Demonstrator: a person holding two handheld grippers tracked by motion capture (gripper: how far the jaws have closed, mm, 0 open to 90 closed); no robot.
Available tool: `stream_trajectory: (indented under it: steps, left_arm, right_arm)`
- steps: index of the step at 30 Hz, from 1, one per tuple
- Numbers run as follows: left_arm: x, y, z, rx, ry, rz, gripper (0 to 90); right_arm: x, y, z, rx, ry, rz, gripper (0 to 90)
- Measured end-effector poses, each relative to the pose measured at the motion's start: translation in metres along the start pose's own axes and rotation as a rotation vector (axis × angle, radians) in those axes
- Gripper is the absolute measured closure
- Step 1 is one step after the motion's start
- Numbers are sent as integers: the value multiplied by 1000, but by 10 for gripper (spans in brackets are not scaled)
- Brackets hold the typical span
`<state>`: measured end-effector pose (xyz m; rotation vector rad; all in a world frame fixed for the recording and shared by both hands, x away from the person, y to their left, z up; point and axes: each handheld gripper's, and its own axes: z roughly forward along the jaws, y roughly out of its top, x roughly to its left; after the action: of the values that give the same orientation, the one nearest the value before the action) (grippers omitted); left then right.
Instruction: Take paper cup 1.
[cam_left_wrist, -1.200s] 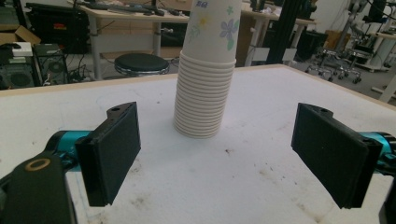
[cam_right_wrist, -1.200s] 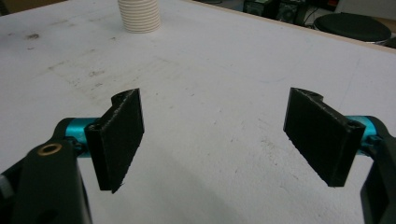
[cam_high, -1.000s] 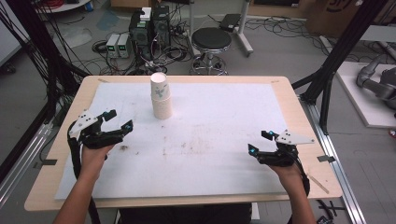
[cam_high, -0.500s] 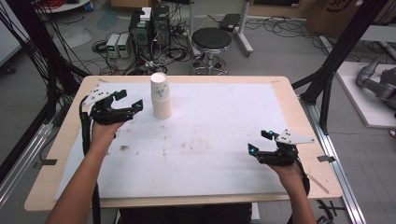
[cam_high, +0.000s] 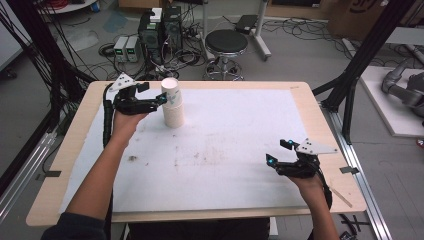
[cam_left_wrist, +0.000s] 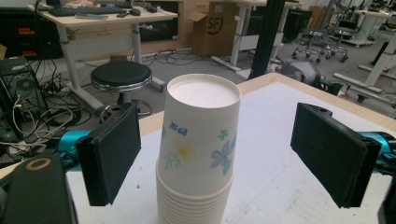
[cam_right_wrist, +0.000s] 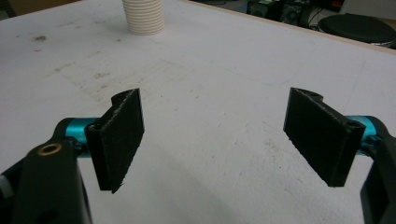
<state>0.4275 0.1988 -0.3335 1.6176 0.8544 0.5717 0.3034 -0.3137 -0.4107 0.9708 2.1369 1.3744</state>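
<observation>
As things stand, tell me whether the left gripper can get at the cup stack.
Probably yes: the left gripper is open, its jaws either side of the cup stack, with nothing between.

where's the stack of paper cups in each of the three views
High view: stack of paper cups stands upside down at upper left, beside the left hand-held gripper.
Left gripper view: centre, between that gripper's open jaws, touching neither.
Right gripper view: top edge, left of centre, far off, its ribbed rims in frame.
Shared landmark: the round black stool beyond the table.

Cup stack (cam_left_wrist: 198, 154) stands between left gripper (cam_left_wrist: 219, 149) fingers, untouched.
</observation>
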Motion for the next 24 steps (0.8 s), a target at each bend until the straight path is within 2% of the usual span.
stream_trajectory:
  steps: [7,9,11,13,15,20,24]
  left_arm:
    - [5,3,24,41,12,-12,160]
    - [5,6,31,49,13,-4,159]
    - [5,5,37,45,22,-4,162]
    - [7,4,44,65,33,-11,162]
    - [7,3,49,63,35,-21,162]
    - [4,1,62,81,25,-14,162]
    - [4,0,68,82,37,-19,164]
  right_arm:
    - [0,0,0,-2,2,2,208]
    - [0,1,0,-2,3,4,208]
    - [0,0,0,-3,3,3,208]
    - [0,0,-1,-2,4,3,208]
    - [0,0,-1,-5,1,1,208]
    - [-2,-1,-3,-4,-2,12,208]
    - [-3,-2,-3,-5,-2,7,208]
